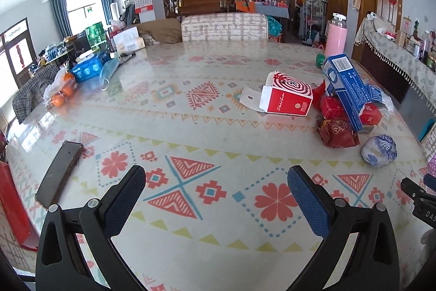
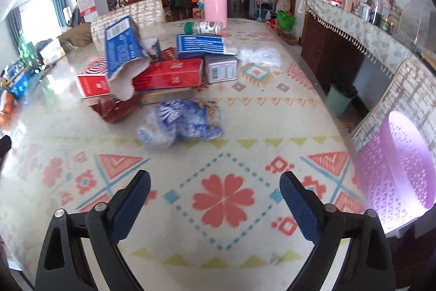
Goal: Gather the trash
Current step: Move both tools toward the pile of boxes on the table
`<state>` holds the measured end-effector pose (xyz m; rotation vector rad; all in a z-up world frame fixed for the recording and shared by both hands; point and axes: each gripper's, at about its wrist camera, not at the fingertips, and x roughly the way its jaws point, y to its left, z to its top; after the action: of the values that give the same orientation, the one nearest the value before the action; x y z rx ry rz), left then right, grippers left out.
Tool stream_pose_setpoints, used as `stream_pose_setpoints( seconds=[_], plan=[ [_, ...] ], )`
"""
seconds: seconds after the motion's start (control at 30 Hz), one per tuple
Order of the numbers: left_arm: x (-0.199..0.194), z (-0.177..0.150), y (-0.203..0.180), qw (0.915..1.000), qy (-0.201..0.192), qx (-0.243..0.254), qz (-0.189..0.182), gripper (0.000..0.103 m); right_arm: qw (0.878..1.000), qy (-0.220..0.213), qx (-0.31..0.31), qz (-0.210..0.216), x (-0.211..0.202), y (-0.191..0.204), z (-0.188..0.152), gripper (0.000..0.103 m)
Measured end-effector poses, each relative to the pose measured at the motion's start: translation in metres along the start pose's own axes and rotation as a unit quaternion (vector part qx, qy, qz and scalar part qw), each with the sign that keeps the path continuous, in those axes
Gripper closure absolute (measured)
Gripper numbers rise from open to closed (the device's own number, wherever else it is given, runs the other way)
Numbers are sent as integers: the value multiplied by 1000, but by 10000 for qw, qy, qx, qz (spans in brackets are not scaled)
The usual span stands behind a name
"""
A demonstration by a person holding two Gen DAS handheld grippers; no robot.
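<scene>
A heap of trash lies on the patterned table (image 1: pixel 190 127): a red and white box (image 1: pixel 286 97), a long blue box (image 1: pixel 346 83), red packets (image 1: pixel 338 132) and a crumpled blue-and-white bag (image 1: pixel 378 150). My left gripper (image 1: pixel 216 182) hovers open over the near table, well short of the heap. In the right wrist view the crumpled bag (image 2: pixel 179 124) lies nearest, ahead of my right gripper (image 2: pixel 215 187), which is open with nothing between its fingers. Behind the bag are the torn blue box (image 2: pixel 122 48), a red carton (image 2: pixel 169 74) and a grey box (image 2: pixel 220 68).
A purple perforated basket (image 2: pixel 400 171) stands at the right table edge. A dark phone (image 1: pixel 60 173) lies near left. Oranges in a bag (image 1: pixel 61 92), tissue packs (image 1: pixel 87 68), a pink flask (image 2: pixel 215 2) and a spice jar (image 2: pixel 204 27) sit further back. A chair back (image 1: pixel 223 26) is opposite.
</scene>
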<state>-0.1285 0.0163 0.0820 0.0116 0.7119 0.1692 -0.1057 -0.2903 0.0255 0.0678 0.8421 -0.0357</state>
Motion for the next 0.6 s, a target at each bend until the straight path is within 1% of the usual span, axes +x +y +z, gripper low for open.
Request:
stream_pose_setpoints(
  seconds=[0.03, 0.13, 0.27, 0.43, 0.6],
  plan=[
    [-3, -1, 2, 10000, -38, 14, 18, 0, 10000, 0, -16, 21, -2, 2, -2, 14],
    [-11, -4, 5, 9999, -116, 44, 74, 0, 10000, -5, 2, 99, -10, 8, -7, 21],
    [-24, -8, 10, 9996, -241, 53, 128, 0, 9998, -99, -55, 152, -26, 15, -11, 24],
    [-42, -16, 20, 9989, -411, 79, 231, 0, 9993, -280, -161, 192, -50, 28, -18, 24],
    [-51, -21, 29, 9987, -450, 48, 251, 0, 9987, -383, -249, 211, -68, 36, -23, 24]
  ],
)
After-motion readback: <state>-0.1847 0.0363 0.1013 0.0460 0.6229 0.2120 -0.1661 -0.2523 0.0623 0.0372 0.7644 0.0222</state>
